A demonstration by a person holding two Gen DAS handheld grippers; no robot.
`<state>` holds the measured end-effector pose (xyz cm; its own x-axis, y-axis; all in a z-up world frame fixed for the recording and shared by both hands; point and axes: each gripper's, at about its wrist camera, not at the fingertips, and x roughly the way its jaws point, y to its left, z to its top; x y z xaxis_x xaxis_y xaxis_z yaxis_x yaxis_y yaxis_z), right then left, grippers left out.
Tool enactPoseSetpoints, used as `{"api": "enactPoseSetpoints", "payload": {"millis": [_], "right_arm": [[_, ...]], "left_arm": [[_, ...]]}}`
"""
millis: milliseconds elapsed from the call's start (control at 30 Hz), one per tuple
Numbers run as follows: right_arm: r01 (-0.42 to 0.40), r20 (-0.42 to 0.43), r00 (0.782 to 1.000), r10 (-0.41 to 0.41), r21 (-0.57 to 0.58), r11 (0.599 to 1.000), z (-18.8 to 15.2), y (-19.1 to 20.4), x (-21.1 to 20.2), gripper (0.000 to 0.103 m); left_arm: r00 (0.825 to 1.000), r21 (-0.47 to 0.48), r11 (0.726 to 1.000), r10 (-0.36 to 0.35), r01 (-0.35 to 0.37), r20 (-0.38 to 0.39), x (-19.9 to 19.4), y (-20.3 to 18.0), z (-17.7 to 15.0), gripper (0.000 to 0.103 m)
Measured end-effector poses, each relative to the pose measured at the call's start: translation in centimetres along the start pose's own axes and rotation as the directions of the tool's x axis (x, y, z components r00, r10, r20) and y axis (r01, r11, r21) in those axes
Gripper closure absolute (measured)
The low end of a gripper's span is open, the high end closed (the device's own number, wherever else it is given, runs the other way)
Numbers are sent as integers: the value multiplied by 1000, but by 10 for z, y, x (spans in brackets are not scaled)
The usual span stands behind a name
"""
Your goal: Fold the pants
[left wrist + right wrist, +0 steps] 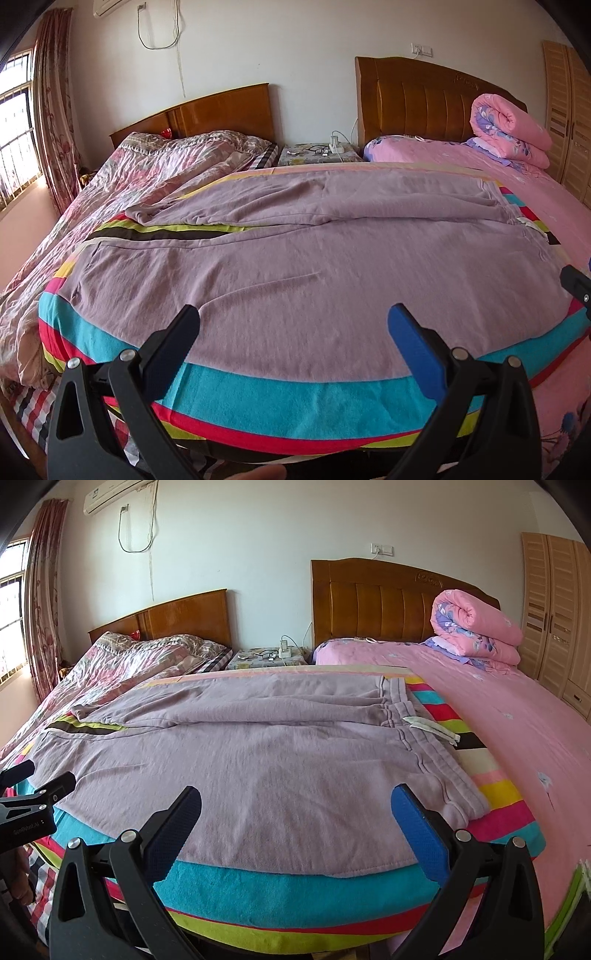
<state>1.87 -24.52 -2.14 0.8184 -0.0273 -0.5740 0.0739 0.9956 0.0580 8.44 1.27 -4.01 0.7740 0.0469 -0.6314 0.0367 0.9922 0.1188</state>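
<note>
Mauve pants (pixel 295 258) lie spread flat on a striped blanket (pixel 280 391) on the bed. The waistband (pixel 439 771) is at the right and both legs run to the left, the far leg's cuff (pixel 147 214) rumpled. My left gripper (pixel 293 317) hovers open over the near leg by the blanket's front edge, nothing between its fingers. My right gripper (pixel 295 797) hangs open over the seat of the pants (pixel 280 775) near the waistband, also holding nothing. One of the right gripper's fingers (pixel 574 282) shows at the left view's right edge.
The pink bed (pixel 498 716) carries a rolled pink quilt (pixel 476 627) by its headboard. A second bed (pixel 147 166) with a crumpled floral cover stands at the left, with a cluttered nightstand (pixel 319 151) between the two. A wardrobe (pixel 554 609) stands at the right, a curtained window at the left.
</note>
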Motion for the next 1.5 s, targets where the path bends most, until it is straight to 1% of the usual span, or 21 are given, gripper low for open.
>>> {"api": "enactPoseSetpoints", "payload": {"millis": [100, 200, 267, 400, 433, 533, 567, 633, 700, 800, 867, 967, 1033, 1100, 1133, 1167, 1200, 1267, 1367, 1433, 1500], "right_arm": [[-42, -39, 998, 42, 0, 999, 27, -25, 28, 4], [-62, -62, 996, 59, -41, 997, 58, -43, 62, 4], [-97, -91, 992, 91, -72, 993, 81, -51, 93, 4], [-192, -143, 976, 164, -209, 959, 128, -50, 164, 4], [-217, -151, 971, 184, -244, 945, 139, -47, 183, 4], [-316, -215, 941, 261, -287, 904, 174, -40, 251, 4], [-344, -237, 930, 282, -288, 894, 185, -36, 274, 4], [-412, -300, 897, 326, -295, 862, 205, -23, 319, 4], [-458, -358, 871, 338, -337, 823, 216, -5, 357, 4], [-540, -444, 818, 365, -375, 754, 222, 18, 401, 7], [-559, -483, 802, 352, -395, 729, 223, 27, 423, 19], [-576, -525, 783, 334, -407, 709, 217, 32, 442, 27], [-598, -571, 750, 334, -368, 713, 211, 30, 454, 35], [-593, -558, 762, 330, -393, 703, 205, 34, 450, 44], [-582, -550, 770, 323, -397, 710, 204, 36, 446, 53], [-542, -521, 803, 289, -437, 718, 202, 39, 438, 75], [-502, -482, 837, 259, -490, 713, 200, 44, 424, 80], [-423, -382, 895, 228, -574, 701, 197, 52, 385, 84], [-326, -211, 946, 248, -627, 707, 188, 55, 299, 85], [-281, -121, 955, 270, -654, 702, 163, 58, 234, 85], [-262, -84, 957, 277, -659, 705, 123, 60, 180, 85]], "left_arm": [[992, -40, 999, -36, 31, -123, 38, 23, 13, 1], [957, -147, 974, -200, 171, -212, 74, 51, 21, 1], [943, -223, 951, -260, 213, -209, 90, 66, 27, 1], [945, -310, 918, -298, 246, -134, 112, 79, 52, 1], [939, -353, 897, -324, 266, -114, 117, 82, 57, 1], [906, -523, 795, -413, 308, -95, 142, 89, 64, 1], [897, -559, 771, -431, 306, -103, 150, 90, 64, 1], [882, -591, 746, -456, 305, -121, 166, 90, 64, 1], [888, -595, 752, -440, 283, -133, 176, 92, 65, 1], [917, -571, 784, -378, 242, -130, 182, 99, 73, 1], [934, -556, 803, -336, 216, -124, 183, 103, 77, 1], [943, -543, 817, -309, 196, -125, 185, 106, 80, 1], [943, -539, 820, -305, 191, -130, 186, 105, 79, 1], [940, -542, 819, -310, 188, -143, 188, 103, 75, 1], [938, -547, 815, -317, 192, -143, 186, 102, 73, 1], [936, -550, 813, -321, 194, -143, 183, 101, 71, 1], [937, -547, 815, -319, 193, -145, 182, 100, 70, 1], [939, -530, 824, -317, 201, -136, 178, 97, 72, 1], [947, -507, 836, -303, 208, -110, 167, 98, 80, 1], [949, -512, 827, -307, 232, -65, 154, 102, 84, 1], [950, -512, 820, -310, 253, -27, 141, 107, 83, 1]]}}
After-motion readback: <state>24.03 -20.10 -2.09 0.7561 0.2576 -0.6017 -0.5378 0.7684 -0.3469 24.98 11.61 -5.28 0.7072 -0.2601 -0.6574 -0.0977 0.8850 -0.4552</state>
